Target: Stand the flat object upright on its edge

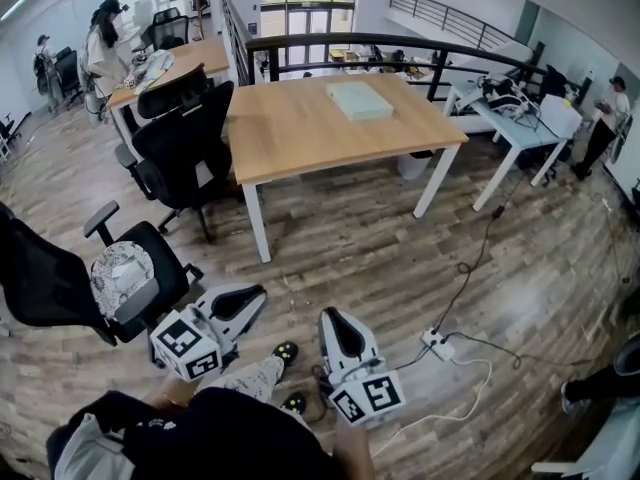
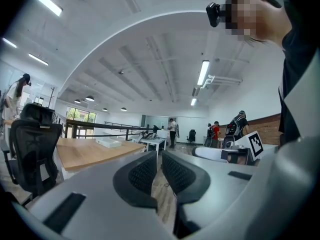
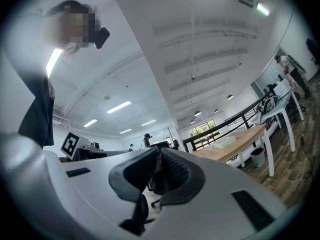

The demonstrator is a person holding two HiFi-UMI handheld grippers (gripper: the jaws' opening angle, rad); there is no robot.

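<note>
A flat pale green box [image 1: 359, 100] lies on a wooden table [image 1: 300, 133] some way ahead of me in the head view. It shows small and far off as the box [image 2: 109, 142] in the left gripper view and the box [image 3: 223, 142] in the right gripper view. My left gripper [image 1: 252, 297] and right gripper [image 1: 329, 320] hang low over the wooden floor, close to my body, both far short of the table. Both are shut with nothing between the jaws. The left gripper [image 2: 158, 165] and right gripper [image 3: 160, 165] point roughly level toward the table.
Black office chairs [image 1: 185, 143] stand left of the table, and one chair [image 1: 120, 273] is close at my left. A power strip with cables [image 1: 440, 345] lies on the floor at right. A white desk [image 1: 515, 118] and a black railing [image 1: 400, 43] stand behind. People work at far desks.
</note>
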